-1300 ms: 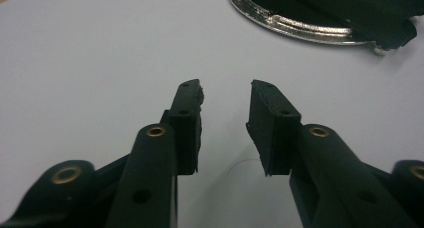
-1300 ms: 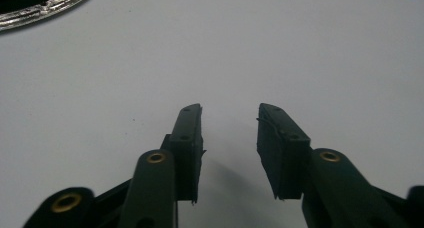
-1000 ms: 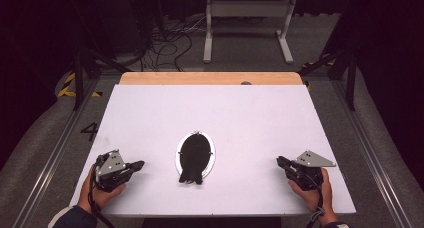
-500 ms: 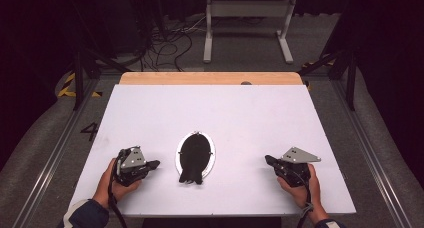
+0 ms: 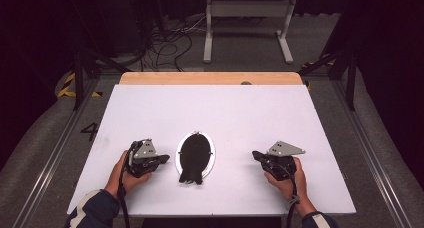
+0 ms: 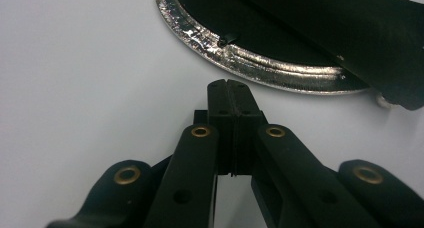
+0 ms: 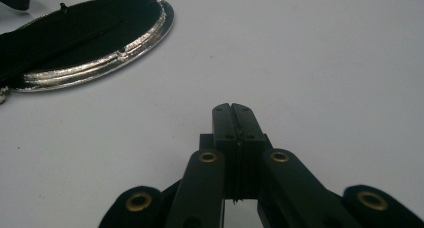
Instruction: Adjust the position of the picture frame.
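High view shows an oval silver-rimmed tray (image 5: 212, 153) lying flat near the desk's (image 5: 250, 108) front edge, a black cloth-like piece (image 5: 192, 158) draped in it and spilling over its near rim. Nothing appears handled yet. Left gripper (image 5: 159, 160) and right gripper (image 5: 257, 156) flank it, fingers clenched empty.

My black jaws, white table

A silver-rimmed oval frame (image 5: 196, 155) is showing black inside; table (image 5: 225, 113) is gleaming plain white.
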The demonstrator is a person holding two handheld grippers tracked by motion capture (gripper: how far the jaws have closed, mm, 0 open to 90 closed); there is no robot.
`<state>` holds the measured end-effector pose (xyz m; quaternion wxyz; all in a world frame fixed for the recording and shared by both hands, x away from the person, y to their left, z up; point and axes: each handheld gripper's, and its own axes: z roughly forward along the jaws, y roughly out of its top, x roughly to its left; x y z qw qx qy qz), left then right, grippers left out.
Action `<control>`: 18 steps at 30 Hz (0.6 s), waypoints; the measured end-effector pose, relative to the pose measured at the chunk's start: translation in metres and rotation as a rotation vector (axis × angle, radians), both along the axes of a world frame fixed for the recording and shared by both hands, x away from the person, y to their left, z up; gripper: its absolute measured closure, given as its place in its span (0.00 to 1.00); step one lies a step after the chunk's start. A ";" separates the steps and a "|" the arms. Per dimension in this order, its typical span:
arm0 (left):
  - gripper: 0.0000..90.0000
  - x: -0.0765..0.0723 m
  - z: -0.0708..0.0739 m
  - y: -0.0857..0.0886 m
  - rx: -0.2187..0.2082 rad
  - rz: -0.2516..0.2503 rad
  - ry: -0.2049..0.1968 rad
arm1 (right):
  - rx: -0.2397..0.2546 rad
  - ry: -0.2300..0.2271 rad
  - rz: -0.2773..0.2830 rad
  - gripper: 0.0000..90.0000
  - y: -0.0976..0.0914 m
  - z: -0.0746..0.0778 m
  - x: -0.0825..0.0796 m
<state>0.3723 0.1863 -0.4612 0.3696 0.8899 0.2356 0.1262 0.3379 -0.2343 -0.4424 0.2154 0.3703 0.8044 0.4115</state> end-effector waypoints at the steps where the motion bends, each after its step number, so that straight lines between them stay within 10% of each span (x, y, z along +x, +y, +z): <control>1: 1.00 0.001 0.000 -0.001 -0.004 -0.004 0.003 | 0.000 0.001 0.004 1.00 0.004 0.000 0.001; 18: 1.00 0.008 -0.003 -0.010 -0.004 -0.016 0.032 | 0.000 0.037 0.060 1.00 0.042 -0.004 0.012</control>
